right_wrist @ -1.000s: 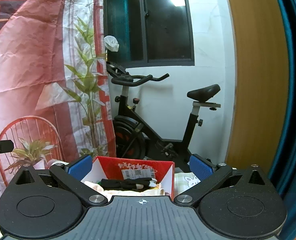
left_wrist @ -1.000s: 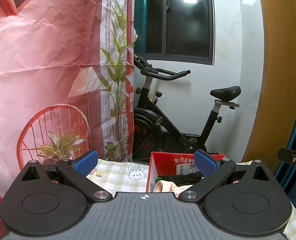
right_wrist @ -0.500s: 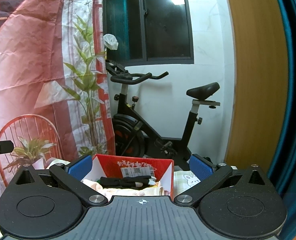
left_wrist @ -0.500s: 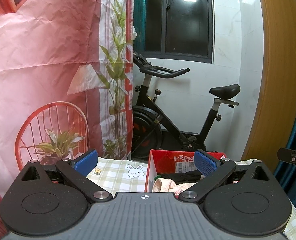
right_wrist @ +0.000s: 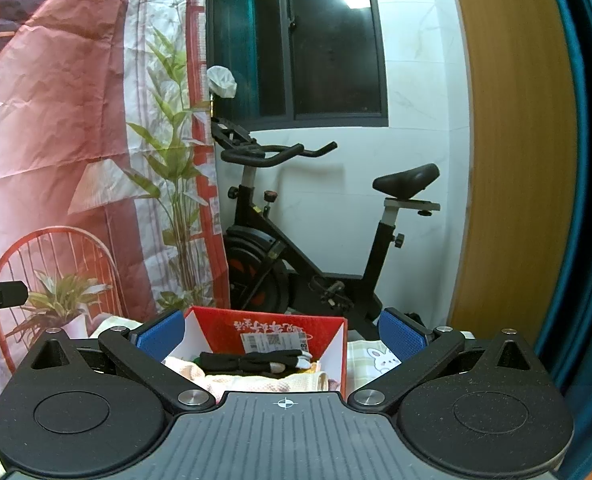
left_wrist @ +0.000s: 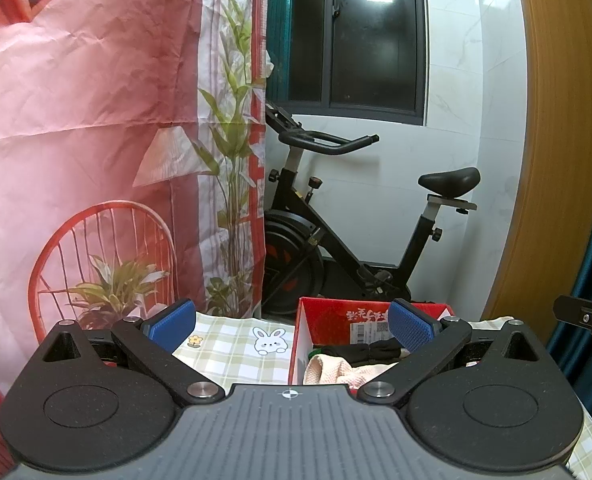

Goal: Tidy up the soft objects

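A red cardboard box (left_wrist: 336, 318) (right_wrist: 232, 322) stands on a green checked tablecloth (left_wrist: 232, 346). Inside it lie a pale pink cloth (left_wrist: 332, 370) (right_wrist: 256, 382) and a black rolled fabric item (left_wrist: 360, 352) (right_wrist: 252, 360). My left gripper (left_wrist: 292, 326) is open and empty, held above the table with the box just behind its right finger. In the right wrist view my right gripper (right_wrist: 282, 334) is open and empty too, with the box showing between its blue pads. The tip of the other gripper (left_wrist: 588, 318) shows at the right edge of the left wrist view.
Behind the table stands a black exercise bike (left_wrist: 336, 240) (right_wrist: 316, 240) against a white wall. A printed pink backdrop (left_wrist: 76, 120) with a chair and plants hangs at the left. A wooden panel (right_wrist: 512, 160) and a blue curtain (right_wrist: 588, 200) are at the right.
Both views have tilted down slightly, so the box and tablecloth show a little more. Both grippers stay open and empty.
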`<state>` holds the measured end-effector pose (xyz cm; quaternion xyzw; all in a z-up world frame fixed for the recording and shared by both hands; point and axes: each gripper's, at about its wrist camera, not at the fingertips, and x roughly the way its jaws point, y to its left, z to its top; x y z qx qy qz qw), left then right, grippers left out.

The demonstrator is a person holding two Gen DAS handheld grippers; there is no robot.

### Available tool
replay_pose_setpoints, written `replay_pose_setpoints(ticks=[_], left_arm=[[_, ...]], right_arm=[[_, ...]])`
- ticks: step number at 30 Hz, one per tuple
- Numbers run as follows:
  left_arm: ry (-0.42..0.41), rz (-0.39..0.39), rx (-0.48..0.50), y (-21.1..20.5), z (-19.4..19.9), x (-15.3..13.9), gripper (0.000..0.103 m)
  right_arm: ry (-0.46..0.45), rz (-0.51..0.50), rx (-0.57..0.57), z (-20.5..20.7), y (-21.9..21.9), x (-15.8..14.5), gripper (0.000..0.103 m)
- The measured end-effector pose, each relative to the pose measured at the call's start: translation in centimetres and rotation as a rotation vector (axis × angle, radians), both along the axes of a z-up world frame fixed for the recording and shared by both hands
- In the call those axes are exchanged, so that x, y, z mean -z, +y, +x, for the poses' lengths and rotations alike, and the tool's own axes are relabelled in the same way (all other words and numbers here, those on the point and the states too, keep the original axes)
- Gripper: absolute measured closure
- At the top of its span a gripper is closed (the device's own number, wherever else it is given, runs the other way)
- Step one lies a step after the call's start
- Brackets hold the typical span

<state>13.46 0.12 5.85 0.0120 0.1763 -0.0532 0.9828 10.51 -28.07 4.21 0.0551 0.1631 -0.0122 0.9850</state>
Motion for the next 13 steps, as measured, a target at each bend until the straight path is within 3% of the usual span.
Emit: replay_pose_setpoints(ticks=[13], left_arm=[[0.006, 0.002, 0.009, -0.09, 0.0, 0.85, 0.0]], right_arm=[[0.001, -0.001, -0.001, 0.07, -0.02, -0.07, 0.0]])
